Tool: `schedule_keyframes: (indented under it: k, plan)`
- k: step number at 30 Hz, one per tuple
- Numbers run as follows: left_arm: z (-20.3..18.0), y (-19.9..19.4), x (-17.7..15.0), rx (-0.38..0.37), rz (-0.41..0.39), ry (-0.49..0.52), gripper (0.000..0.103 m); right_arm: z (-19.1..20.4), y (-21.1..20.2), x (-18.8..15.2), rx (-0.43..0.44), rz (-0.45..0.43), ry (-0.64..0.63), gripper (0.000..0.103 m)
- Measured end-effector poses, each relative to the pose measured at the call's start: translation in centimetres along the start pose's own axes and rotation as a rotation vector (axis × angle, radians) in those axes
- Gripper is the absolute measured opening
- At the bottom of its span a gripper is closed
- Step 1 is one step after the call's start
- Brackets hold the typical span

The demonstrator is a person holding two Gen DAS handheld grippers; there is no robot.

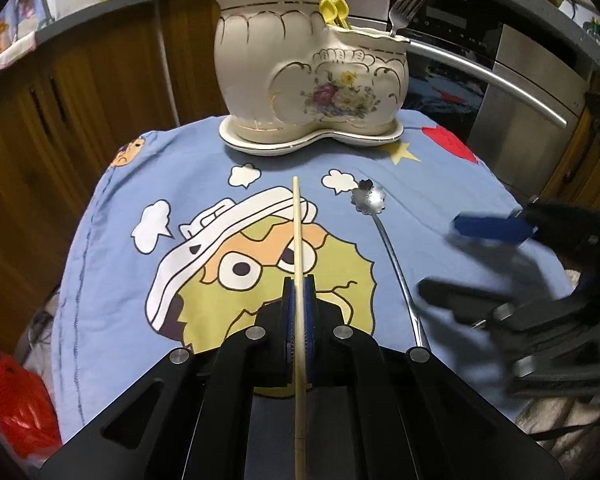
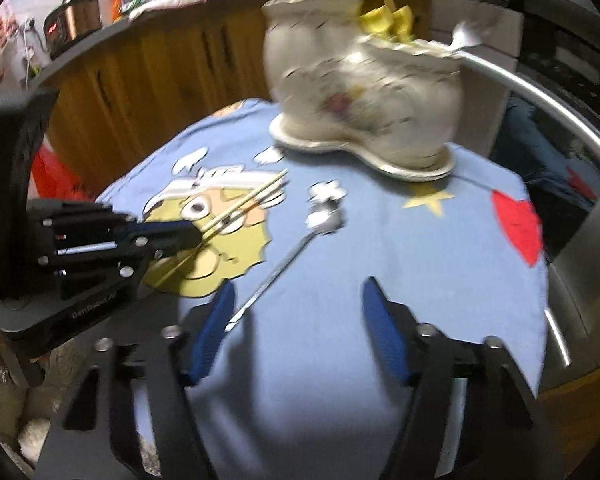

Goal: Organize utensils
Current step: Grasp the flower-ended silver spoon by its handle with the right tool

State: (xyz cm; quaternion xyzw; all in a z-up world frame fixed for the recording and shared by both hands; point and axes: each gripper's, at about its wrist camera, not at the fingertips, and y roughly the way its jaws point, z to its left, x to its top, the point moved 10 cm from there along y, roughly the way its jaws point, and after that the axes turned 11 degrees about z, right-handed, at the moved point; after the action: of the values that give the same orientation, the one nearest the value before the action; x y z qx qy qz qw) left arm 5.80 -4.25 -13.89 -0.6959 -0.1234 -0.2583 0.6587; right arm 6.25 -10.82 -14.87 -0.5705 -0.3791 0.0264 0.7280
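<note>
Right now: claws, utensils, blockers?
Left claw shut on chopstick. Right claw open, near spoon handle. Holder ahead, path unobstructed.

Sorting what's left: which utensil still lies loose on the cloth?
The flower-bowled metal spoon, flat on the blue cloth; the chopstick is clamped in the left claw.
</note>
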Motion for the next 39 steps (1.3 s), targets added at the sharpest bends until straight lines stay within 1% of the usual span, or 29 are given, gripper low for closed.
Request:
schedule_keyframes:
  k: [3,4,6,7,8,9,12,13,14,18,20,22,24,25,26,27,29,30,31,32,33,34,36,39]
  plan:
    - [0.1,-0.2,0.1,-0.007,-0.009,-0.001,0.005,1.1,1.0,0.0,-0.024,0.022,-0.027,0.050]
    - [0.1,-0.2,0.1,-0.009,-0.012,-0.002,0.005,1.4,1.4,0.0,-0.033,0.026,-0.035,0.042]
    - [0.2,-0.2,0.1,-0.010,-0.014,-0.004,0.005,1.6,1.3,0.2,-0.043,0.019,-0.046,0.036]
    - [0.2,-0.2,0.1,-0.011,-0.014,-0.005,0.005,1.8,1.3,0.2,-0.032,0.023,-0.049,0.029]
    - [0.2,-0.2,0.1,-0.012,-0.014,-0.005,0.005,1.7,1.3,0.2,-0.026,0.026,-0.045,0.018]
    - [0.2,-0.1,0.1,-0.012,-0.014,-0.005,0.005,1.6,1.2,0.2,-0.018,0.028,-0.042,0.013]
    - [0.1,-0.2,0.2,-0.014,-0.017,-0.003,0.005,1.1,0.8,-0.1,0.020,0.038,-0.040,0.009]
    - [0.1,-0.3,0.2,-0.014,-0.018,-0.003,0.005,0.8,0.7,-0.1,0.028,0.042,-0.037,0.006]
    - [0.0,-0.3,0.2,-0.015,-0.018,-0.002,0.005,0.3,0.4,-0.2,0.038,0.049,-0.034,0.000]
    - [-0.2,-0.4,0.2,-0.019,-0.018,0.003,0.005,-1.9,-0.9,-0.5,0.020,0.060,-0.025,0.000]
    - [-0.3,-0.3,0.2,-0.020,-0.017,0.004,0.005,-2.7,-1.5,-0.5,0.022,0.065,-0.014,0.000]
    - [-0.3,-0.2,0.2,-0.020,-0.015,0.004,0.005,-3.2,-1.7,-0.4,0.045,0.072,0.018,0.000]
    - [-0.4,-0.2,0.2,-0.022,-0.014,0.005,0.005,-2.8,-1.6,-0.3,0.090,0.078,0.051,0.006]
    - [-0.4,-0.2,0.2,-0.022,-0.015,0.006,0.005,-2.4,-1.5,-0.2,0.098,0.077,0.053,0.017]
    - [-0.4,-0.2,0.2,-0.023,-0.016,0.006,0.005,-1.9,-1.3,-0.2,0.097,0.077,0.041,0.023]
    - [-0.4,-0.2,0.3,-0.025,-0.016,0.008,0.005,-1.1,-1.0,-0.2,0.090,0.081,0.020,0.024]
    - [-0.4,-0.2,0.2,-0.025,-0.016,0.007,0.005,0.1,-0.4,-0.3,0.086,0.090,-0.010,0.031]
    - [-0.4,-0.2,0.2,-0.026,-0.015,0.007,0.005,0.5,0.0,-0.4,0.082,0.096,-0.024,0.031]
    - [-0.4,-0.2,0.2,-0.026,-0.015,0.007,0.005,0.8,0.1,-0.4,0.050,0.084,-0.045,0.031]
    - [-0.4,-0.2,0.2,-0.027,-0.016,0.008,0.005,0.8,0.2,-0.4,0.015,0.077,-0.061,0.028]
    - [-0.4,-0.2,0.2,-0.028,-0.017,0.009,0.005,0.8,0.1,-0.3,-0.007,0.067,-0.072,0.020]
    - [-0.4,-0.2,0.2,-0.029,-0.017,0.010,0.005,0.8,0.0,-0.4,0.003,0.068,-0.071,0.009]
    - [-0.5,-0.3,0.2,-0.038,-0.020,0.013,0.005,0.6,-0.1,-0.6,0.012,0.078,-0.080,0.008]
    - [-0.8,-0.3,0.2,-0.044,-0.017,0.025,0.005,-0.5,-0.7,-1.1,0.002,0.104,-0.099,0.006]
